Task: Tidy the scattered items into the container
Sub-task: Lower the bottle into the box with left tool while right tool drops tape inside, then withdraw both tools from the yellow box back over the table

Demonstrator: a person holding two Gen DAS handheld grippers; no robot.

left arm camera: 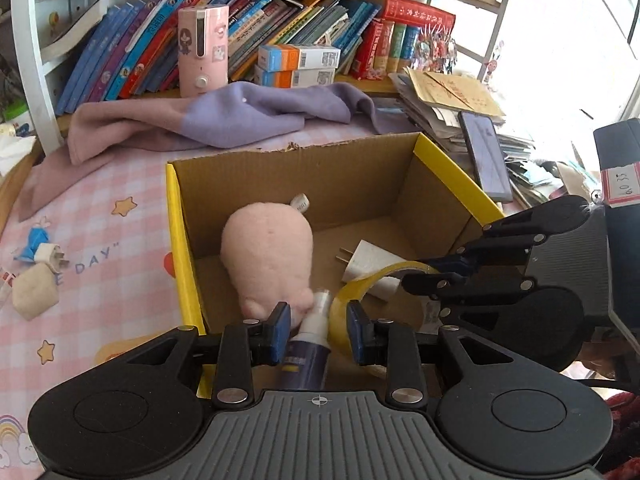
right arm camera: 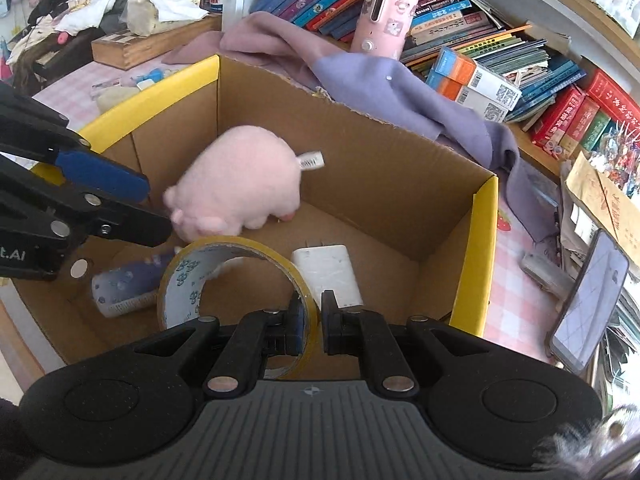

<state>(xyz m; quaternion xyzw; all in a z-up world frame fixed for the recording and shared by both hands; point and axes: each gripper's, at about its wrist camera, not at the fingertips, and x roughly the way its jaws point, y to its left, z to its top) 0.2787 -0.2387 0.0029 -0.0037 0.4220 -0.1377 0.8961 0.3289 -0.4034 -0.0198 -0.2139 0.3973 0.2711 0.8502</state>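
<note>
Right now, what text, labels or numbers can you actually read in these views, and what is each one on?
"DAY" followed by a closing quote mark: pink checked cloth.
"t.AI": left gripper body, cut off by the frame edge.
Handwritten digits on a white tag: upside down, unsure.
Book spines, orange-and-white boxes, spray bottle label, plush toy tag: too small or blurred.

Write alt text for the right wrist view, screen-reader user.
The right gripper is shut on the wall of a yellow tape roll held over an open cardboard box. Inside lie a pink plush toy, a white charger and a spray bottle under the left gripper. Books line the shelf behind.
</note>
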